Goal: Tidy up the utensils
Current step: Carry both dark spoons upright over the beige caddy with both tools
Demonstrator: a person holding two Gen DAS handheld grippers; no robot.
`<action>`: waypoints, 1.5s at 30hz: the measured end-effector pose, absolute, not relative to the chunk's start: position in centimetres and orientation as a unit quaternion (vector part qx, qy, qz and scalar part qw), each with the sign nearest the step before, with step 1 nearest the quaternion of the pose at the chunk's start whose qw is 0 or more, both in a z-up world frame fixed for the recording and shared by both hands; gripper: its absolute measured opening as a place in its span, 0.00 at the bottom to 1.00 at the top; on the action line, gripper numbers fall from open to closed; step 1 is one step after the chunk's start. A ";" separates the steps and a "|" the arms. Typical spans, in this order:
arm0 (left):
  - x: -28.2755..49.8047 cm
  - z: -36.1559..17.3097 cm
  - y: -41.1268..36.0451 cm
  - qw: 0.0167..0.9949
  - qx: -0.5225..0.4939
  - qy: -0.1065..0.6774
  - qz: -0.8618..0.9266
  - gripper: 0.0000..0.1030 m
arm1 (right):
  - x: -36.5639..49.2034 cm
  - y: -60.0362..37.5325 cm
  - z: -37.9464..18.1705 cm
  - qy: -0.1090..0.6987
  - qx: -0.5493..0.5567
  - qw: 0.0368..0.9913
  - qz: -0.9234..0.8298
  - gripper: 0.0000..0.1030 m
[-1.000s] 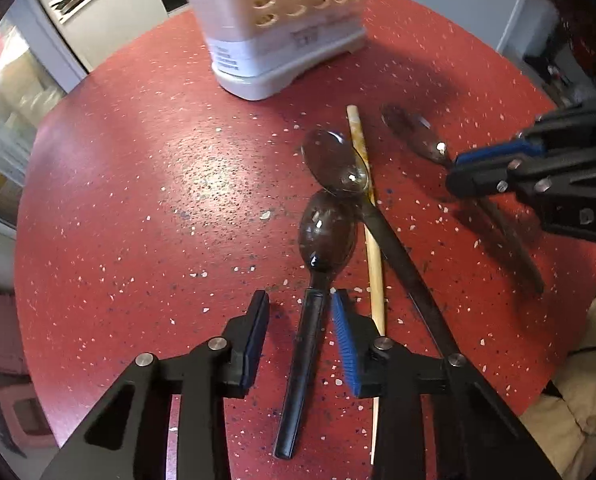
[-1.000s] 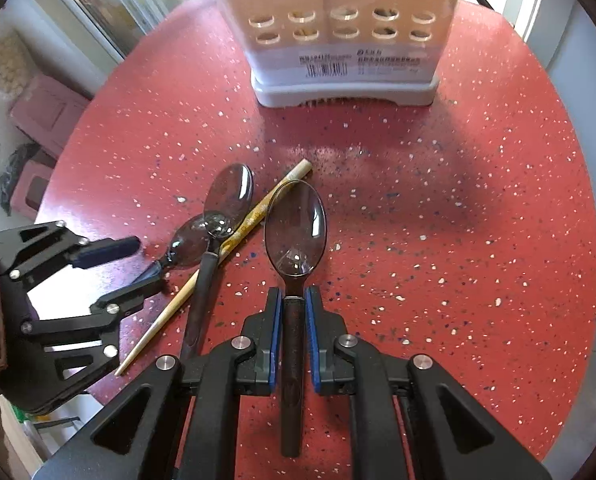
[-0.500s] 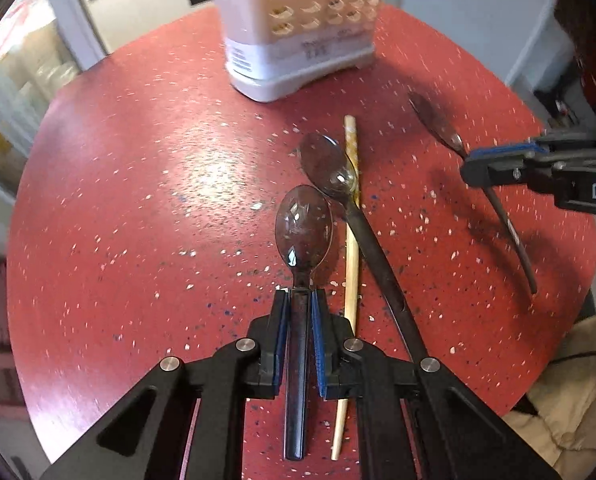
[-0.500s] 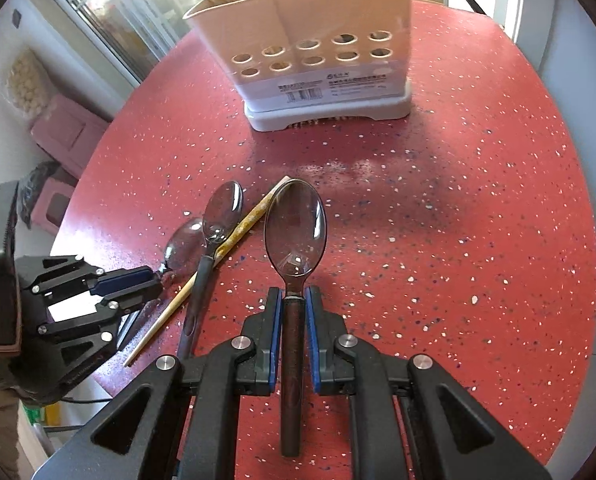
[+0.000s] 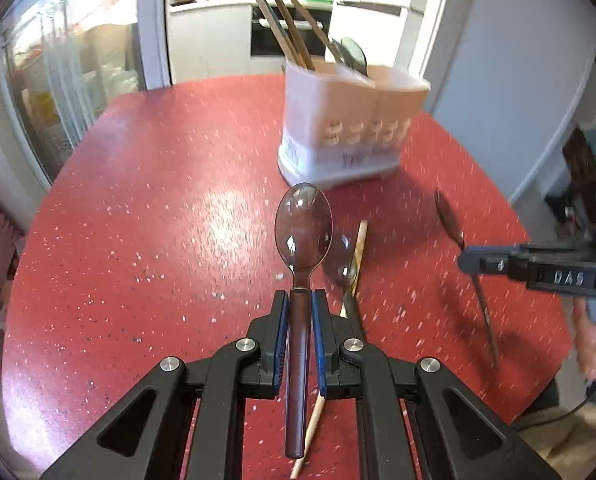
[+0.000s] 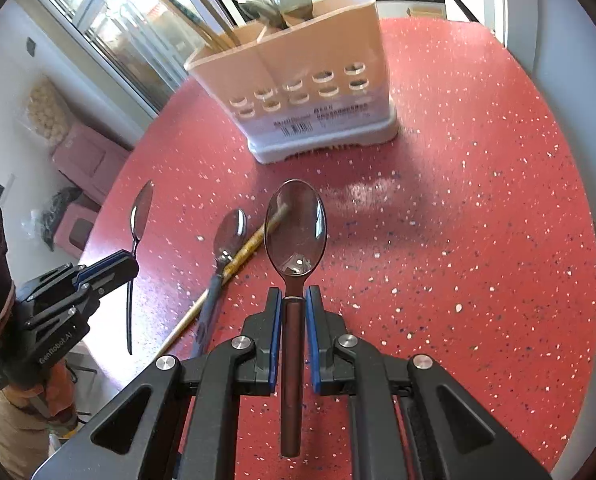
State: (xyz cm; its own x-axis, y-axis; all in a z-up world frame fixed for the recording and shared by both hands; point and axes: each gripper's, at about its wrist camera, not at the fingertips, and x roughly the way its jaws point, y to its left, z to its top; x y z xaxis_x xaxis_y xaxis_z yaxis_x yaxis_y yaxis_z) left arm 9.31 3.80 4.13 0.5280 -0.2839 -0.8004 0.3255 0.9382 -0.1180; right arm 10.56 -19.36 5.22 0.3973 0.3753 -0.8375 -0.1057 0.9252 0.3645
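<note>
Since a second ago left claw [image 5: 300,308] closed on its dark-handled steel spoon [image 5: 303,232] and lifted it off the red speckled counter [image 5: 138,248]. Right claw [image 6: 292,306] pinches a matching brown-handled spoon [image 6: 296,228]. Risk: thin handles pivot in the pads, or bowls clip the beige slotted caddy [image 6: 298,92] rim.

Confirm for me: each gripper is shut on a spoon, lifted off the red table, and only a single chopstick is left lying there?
Not quite. Both grippers hold spoons, but the right wrist view shows a third spoon lying on the red table beside the chopstick, so two utensils are left there, not one.
</note>
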 end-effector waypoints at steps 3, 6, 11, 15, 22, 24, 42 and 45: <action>9.4 5.5 3.7 0.887 0.002 0.429 -0.170 0.39 | 10.4 -19.8 6.2 0.512 0.133 0.835 0.155 0.12; 9.9 7.0 3.2 0.898 -0.016 0.406 -0.168 0.39 | 10.3 -19.9 7.5 0.488 0.127 0.848 0.164 0.12; 11.0 9.3 2.2 0.912 -0.040 0.372 -0.168 0.39 | 10.5 -20.6 10.1 0.451 0.127 0.865 0.178 0.12; 12.4 11.7 1.1 0.924 -0.061 0.339 -0.168 0.39 | 11.6 -20.8 12.3 0.425 0.119 0.879 0.181 0.12; 16.3 14.4 -0.2 0.938 -0.081 0.298 -0.156 0.39 | 15.0 -20.9 15.2 0.393 0.112 0.895 0.180 0.12; 17.7 15.1 -0.5 0.942 -0.085 0.287 -0.151 0.39 | 16.3 -21.2 16.2 0.384 0.113 0.898 0.181 0.12; 26.6 13.0 -3.7 0.964 -0.094 0.226 -0.104 0.39 | 27.2 -20.7 19.3 0.295 0.079 0.933 0.191 0.12; 27.0 12.1 -4.0 0.967 -0.094 0.215 -0.094 0.39 | 28.2 -20.4 18.6 0.273 0.066 0.941 0.188 0.12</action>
